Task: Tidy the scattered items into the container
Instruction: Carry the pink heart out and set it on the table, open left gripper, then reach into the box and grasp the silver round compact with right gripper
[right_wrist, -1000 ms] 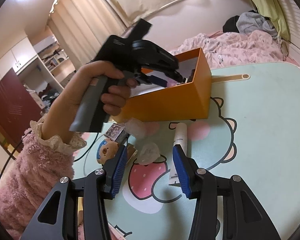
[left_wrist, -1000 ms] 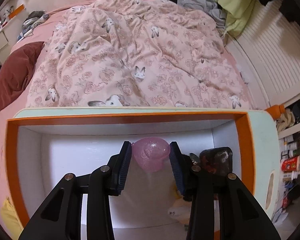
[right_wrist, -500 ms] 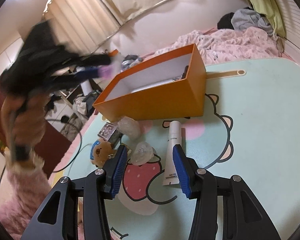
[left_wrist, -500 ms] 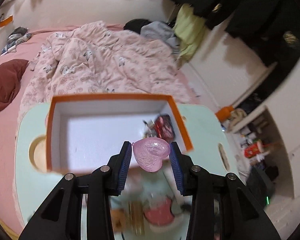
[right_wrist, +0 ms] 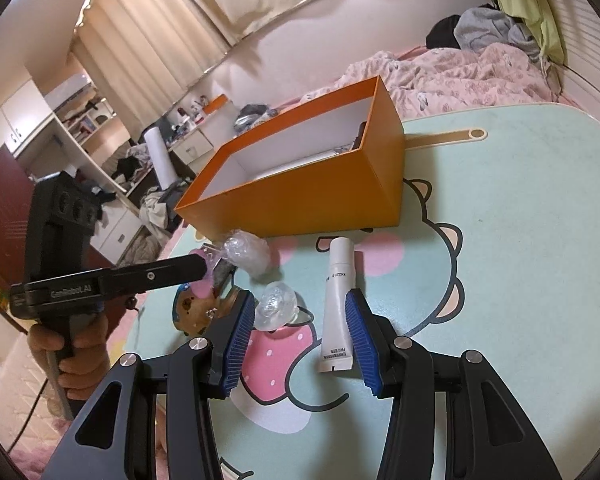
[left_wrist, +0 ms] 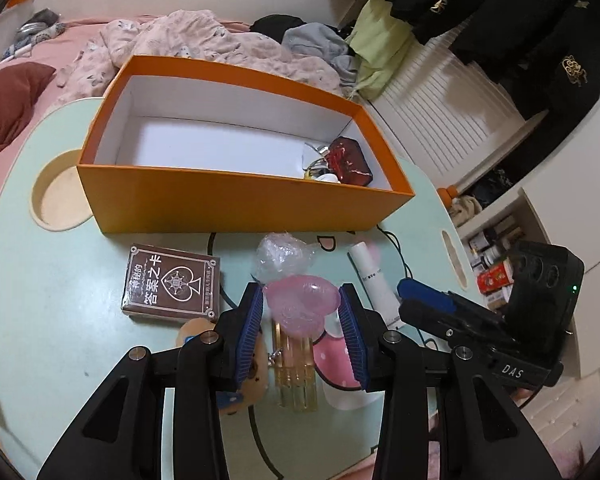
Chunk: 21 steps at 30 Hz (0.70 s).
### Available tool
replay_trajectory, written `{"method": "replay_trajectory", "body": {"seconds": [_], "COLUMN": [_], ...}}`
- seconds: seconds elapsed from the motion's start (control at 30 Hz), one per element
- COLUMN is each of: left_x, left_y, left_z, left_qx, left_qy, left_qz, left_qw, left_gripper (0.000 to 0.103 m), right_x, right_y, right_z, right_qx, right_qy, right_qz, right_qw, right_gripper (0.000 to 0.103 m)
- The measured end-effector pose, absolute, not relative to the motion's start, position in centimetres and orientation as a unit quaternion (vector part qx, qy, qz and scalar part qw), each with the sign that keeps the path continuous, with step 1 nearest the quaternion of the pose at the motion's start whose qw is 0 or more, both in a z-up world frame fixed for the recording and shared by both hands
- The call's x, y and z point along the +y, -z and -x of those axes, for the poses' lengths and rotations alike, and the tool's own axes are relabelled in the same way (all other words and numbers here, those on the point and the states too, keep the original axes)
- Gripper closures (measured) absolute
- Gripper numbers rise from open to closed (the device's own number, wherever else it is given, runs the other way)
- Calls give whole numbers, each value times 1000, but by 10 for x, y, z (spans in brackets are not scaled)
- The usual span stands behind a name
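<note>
My left gripper (left_wrist: pixel 302 316) is shut on a pink heart-shaped case (left_wrist: pixel 300 304), held above the table in front of the orange box (left_wrist: pixel 240 196). The box holds a dark red item (left_wrist: pixel 350 162) and small bits at its right end. On the table lie a brown card box (left_wrist: pixel 172 282), a crumpled clear wrap (left_wrist: pixel 284 256), a white tube (right_wrist: pixel 338 300), a clear heart case (right_wrist: pixel 278 306), a bear toy (right_wrist: pixel 192 308) and a yellowish clear item (left_wrist: pixel 296 364). My right gripper (right_wrist: pixel 300 332) is open, low over the table between the clear case and the tube.
The mint table (right_wrist: pixel 520 280) has a round cup recess (left_wrist: pixel 58 200) at the left and slots near its right edge. A bed with a pink quilt (left_wrist: pixel 204 44) lies behind it. Shelves (left_wrist: pixel 496 256) stand at the right.
My left gripper has pulled back from over the box and come down in front of it, the pink heart case still in it. The right gripper has edged forward toward the clear case and tube.
</note>
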State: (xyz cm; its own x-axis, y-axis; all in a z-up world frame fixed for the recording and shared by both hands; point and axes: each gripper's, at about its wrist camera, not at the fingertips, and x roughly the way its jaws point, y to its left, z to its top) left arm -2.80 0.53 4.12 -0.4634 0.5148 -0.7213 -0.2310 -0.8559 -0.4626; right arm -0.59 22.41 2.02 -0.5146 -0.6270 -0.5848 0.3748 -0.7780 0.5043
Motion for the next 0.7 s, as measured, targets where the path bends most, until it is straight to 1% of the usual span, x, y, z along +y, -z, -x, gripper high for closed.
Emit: {"method": "replay_trajectory", "body": {"seconds": [0.17, 0.2, 0.23, 0.3, 0.43, 0.6, 0.7], "left_x": [-8, -12, -16, -23, -36, -48, -52], "left_y": [-48, -48, -48, -48, -45, -28, -28], "left_z": [16, 15, 13, 7, -5, -6, -11], "left_qx": [-165, -172, -181, -191, -179, -208, -211], "left_qy": [-865, -868, -871, -884, -918, -906, -913], "left_qz": [417, 407, 397, 366, 301, 300, 284], "left_qw": [224, 226, 226, 218, 187, 212, 201], "left_gripper": [62, 61, 58, 56, 56, 56, 56], "right_x": [223, 223, 223, 223, 222, 214, 205], "right_y": [-20, -20, -20, -20, -22, -35, -62], "right_z": [5, 5, 5, 5, 6, 7, 8], "right_qx": [-158, -158, -159, -160, -157, -134, -138], "right_qy": [855, 855, 855, 855, 860, 867, 865], "right_qz": [-398, -398, -398, -397, -392, -388, -378], "right_qw": [293, 293, 293, 292, 288, 282, 302], "right_gripper": [57, 57, 57, 57, 56, 57, 57]}}
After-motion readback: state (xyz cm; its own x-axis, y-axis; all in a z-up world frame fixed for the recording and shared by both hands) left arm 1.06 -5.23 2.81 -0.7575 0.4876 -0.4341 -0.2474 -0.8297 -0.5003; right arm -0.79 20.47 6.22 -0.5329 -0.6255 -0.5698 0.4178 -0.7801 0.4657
